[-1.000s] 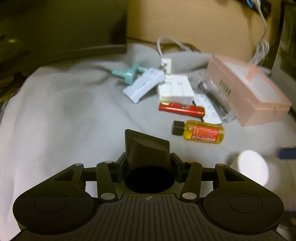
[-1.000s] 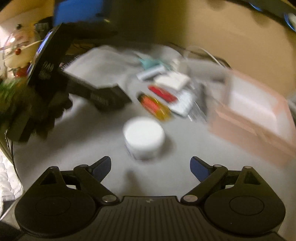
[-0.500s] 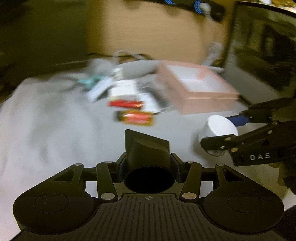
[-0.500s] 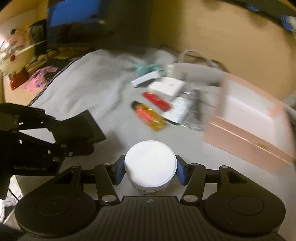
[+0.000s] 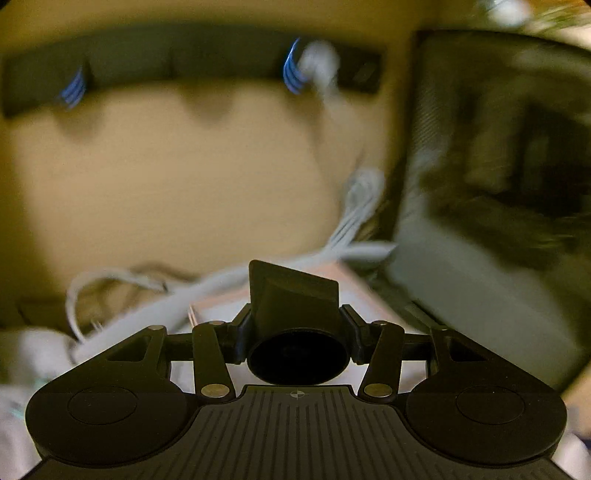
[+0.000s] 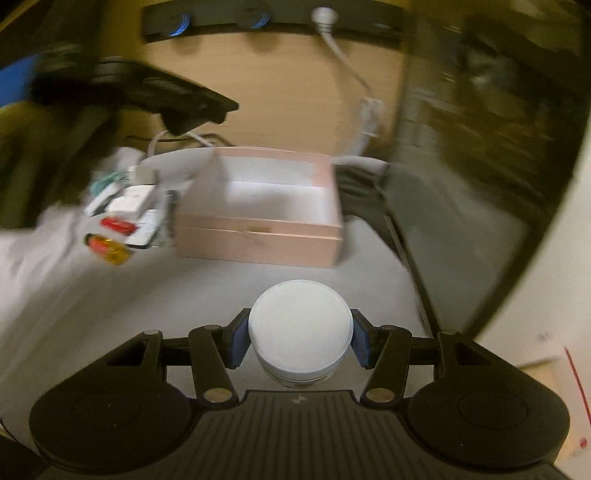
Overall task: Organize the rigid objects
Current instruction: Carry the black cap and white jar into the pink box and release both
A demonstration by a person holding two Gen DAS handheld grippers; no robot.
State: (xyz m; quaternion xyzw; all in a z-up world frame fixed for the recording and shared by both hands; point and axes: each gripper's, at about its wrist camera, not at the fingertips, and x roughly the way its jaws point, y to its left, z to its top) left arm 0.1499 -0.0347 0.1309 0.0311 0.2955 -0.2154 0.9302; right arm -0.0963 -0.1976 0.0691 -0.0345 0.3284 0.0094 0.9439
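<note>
My right gripper is shut on a round white jar, its blue pads pressing both sides, just above the grey cloth. An open pink box stands straight ahead of the jar. My left gripper is shut on a black wedge-shaped piece with a round hollow base. A blurred strip of the pink box shows just behind it. In the right wrist view the left gripper hangs high at the upper left, above the box's far-left corner.
Left of the box lie a yellow bottle, a red tube, white packs and a teal part. White cables run down the wooden wall from a black power strip. A dark panel stands on the right.
My right gripper closed on the white jar and carried it toward the pink box. My left gripper swung up and right with the black piece, now facing the wall.
</note>
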